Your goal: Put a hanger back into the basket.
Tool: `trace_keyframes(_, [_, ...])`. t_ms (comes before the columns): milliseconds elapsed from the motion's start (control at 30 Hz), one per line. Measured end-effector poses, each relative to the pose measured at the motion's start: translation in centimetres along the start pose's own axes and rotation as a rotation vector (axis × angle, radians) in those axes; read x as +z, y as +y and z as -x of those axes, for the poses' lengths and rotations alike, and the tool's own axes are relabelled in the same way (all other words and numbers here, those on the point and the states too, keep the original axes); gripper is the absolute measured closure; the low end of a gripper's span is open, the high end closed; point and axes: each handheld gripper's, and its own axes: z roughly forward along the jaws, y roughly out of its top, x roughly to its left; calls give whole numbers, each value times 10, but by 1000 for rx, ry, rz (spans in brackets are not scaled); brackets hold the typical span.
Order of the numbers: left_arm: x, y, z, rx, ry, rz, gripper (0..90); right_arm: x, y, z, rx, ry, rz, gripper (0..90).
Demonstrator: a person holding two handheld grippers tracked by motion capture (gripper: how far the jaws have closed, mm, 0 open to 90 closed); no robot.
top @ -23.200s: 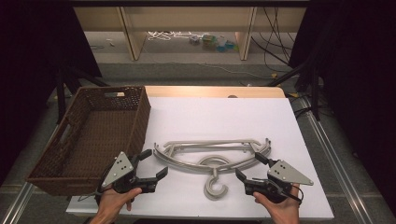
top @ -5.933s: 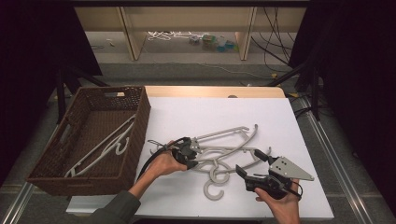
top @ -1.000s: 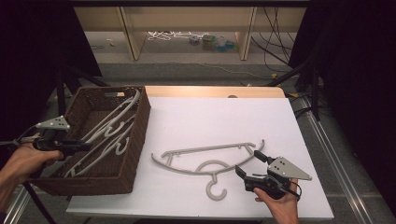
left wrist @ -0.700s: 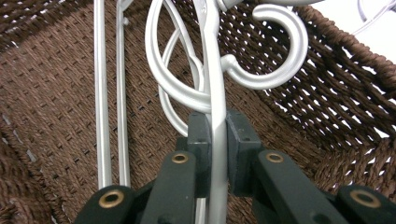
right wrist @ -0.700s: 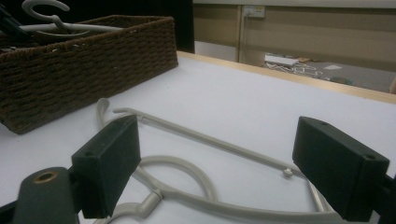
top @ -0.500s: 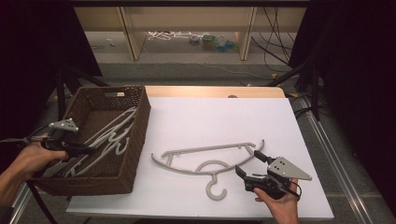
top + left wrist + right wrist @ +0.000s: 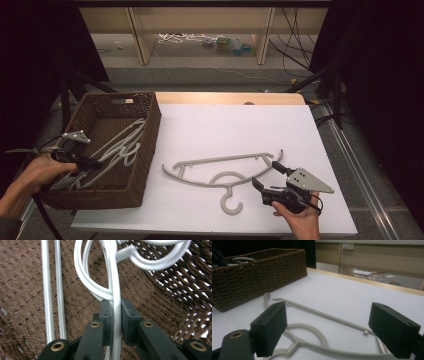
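Observation:
A white hanger (image 7: 113, 277) lies in the brown wicker basket (image 7: 150, 130) on top of another hanger (image 7: 120, 142). My left gripper (image 7: 95, 162) reaches in over the basket's left rim. In the left gripper view, the left gripper (image 7: 115, 307) has its pads against the white hanger's bar; its jaws have just been opening a little, with the bar still between them. A grey hanger (image 7: 220, 172) lies flat on the white table. My right gripper (image 7: 265, 174) rests open at its right end, and the grey hanger (image 7: 312, 332) runs below and between its jaws (image 7: 327, 315).
The basket (image 7: 262, 270) stands at the table's left edge. Two thin hanger bars (image 7: 52, 290) lie on the basket floor. A wooden strip (image 7: 230, 97) edges the table's far side, with shelving and dark stands beyond.
The left gripper has lowered the white hanger from leaning on the basket's far rim to lying inside the basket. The right gripper and the grey hanger have not moved.

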Motion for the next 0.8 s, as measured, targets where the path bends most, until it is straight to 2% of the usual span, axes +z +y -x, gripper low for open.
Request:
trace_keyframes(67, [-2, 0, 0, -4, 6, 0, 740, 0, 0, 0, 0, 0, 0, 161])
trace_keyframes(100, [-4, 0, 1, -36, 9, 28, 689, 0, 0, 0, 0, 0, 0, 161])
trace_keyframes(133, [-6, 0, 2, -40, 9, 38, 660, 0, 0, 0, -1, 1, 0, 161])
trace_keyframes(167, [-10, 0, 1, -27, 10, 32, 641, 0, 0, 0, -1, 1, 1, 161])
trace_keyframes(233, [-14, 1, 3, -60, 25, 75, 588, 1, 0, 0, 4, 9, 7, 161])
trace_keyframes(267, [-18, 2, 4, -66, 26, 75, 562, 1, 0, -1, 6, 9, 9, 161])
trace_keyframes(300, [-20, 3, 5, -68, 34, 95, 553, 1, 0, -1, 8, 6, 11, 161])
trace_keyframes(433, [-25, 6, 9, -63, 47, 117, 508, 1, 0, -1, 4, 9, 7, 161])
trace_keyframes(600, [-31, 14, 24, -86, 70, 219, 431, 1, 0, 0, 5, 8, 6, 161])
trace_keyframes(667, [-33, 17, 30, -83, 80, 244, 406, 1, 0, 0, 5, 8, 7, 161])
trace_keyframes(733, [-37, 21, 36, -60, 77, 260, 378, 1, 0, -1, 6, 9, 10, 161])
trace_keyframes(800, [-39, 25, 43, -64, 82, 308, 363, 1, 0, -1, 6, 8, 9, 161])
